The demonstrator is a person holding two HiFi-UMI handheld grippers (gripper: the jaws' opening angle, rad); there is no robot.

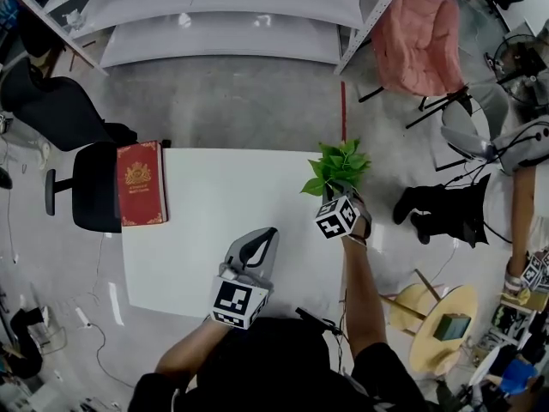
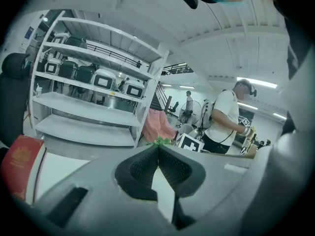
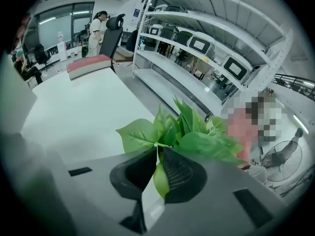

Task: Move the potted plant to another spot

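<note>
The potted plant (image 1: 339, 163) shows as a bunch of green leaves at the right edge of the white table (image 1: 214, 204); its pot is hidden beneath the leaves. My right gripper (image 1: 336, 189) reaches into it from the near side. In the right gripper view the gripper (image 3: 158, 149) is shut on the plant (image 3: 187, 132), with a leaf pinched between the jaws. My left gripper (image 1: 268, 233) lies over the table's front part, shut and holding nothing. In the left gripper view its tips (image 2: 157, 147) touch, and the plant (image 2: 160, 141) peeks just beyond them.
A red book (image 1: 141, 183) lies on the table's left edge. A black office chair (image 1: 77, 144) stands to the left, a pink chair (image 1: 418, 37) and white shelves (image 1: 232, 15) behind. A round wooden stool (image 1: 442, 324) and another person's arm (image 1: 521, 204) are to the right.
</note>
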